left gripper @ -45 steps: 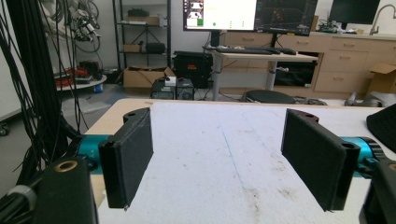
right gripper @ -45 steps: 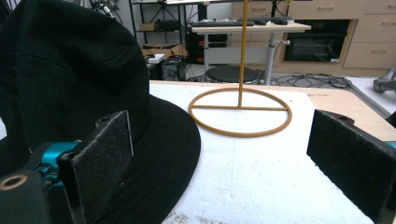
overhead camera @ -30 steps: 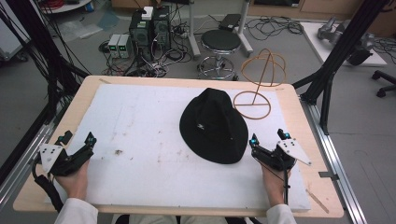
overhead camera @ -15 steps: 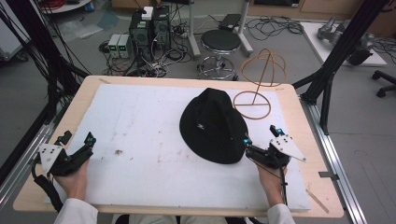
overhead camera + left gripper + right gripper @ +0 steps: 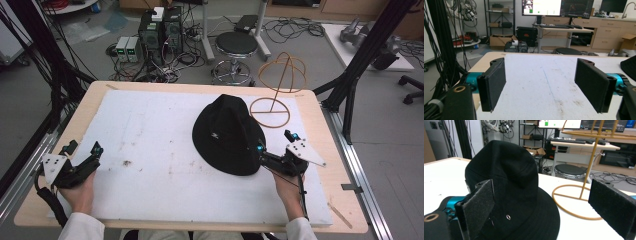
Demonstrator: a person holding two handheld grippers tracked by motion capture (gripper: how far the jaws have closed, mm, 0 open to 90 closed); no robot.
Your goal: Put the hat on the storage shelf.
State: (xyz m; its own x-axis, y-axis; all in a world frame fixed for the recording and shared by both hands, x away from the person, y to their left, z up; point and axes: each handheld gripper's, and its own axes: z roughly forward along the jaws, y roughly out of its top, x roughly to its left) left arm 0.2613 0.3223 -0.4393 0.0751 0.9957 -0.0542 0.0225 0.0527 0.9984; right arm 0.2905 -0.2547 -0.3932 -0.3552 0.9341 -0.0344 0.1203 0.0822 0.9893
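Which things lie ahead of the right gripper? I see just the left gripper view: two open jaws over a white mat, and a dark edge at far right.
Observer: That dark edge is a black hat lying brim down on the mat. The right gripper is at its near right brim.
Operator: Has it gripped the brim?
Observer: No. In the right gripper view its jaws stand wide open, one over the brim, the other over bare mat.
Operator: Anything beyond the hat?
Observer: A wire hat stand stands on the mat to the hat's far right, with nothing on it.
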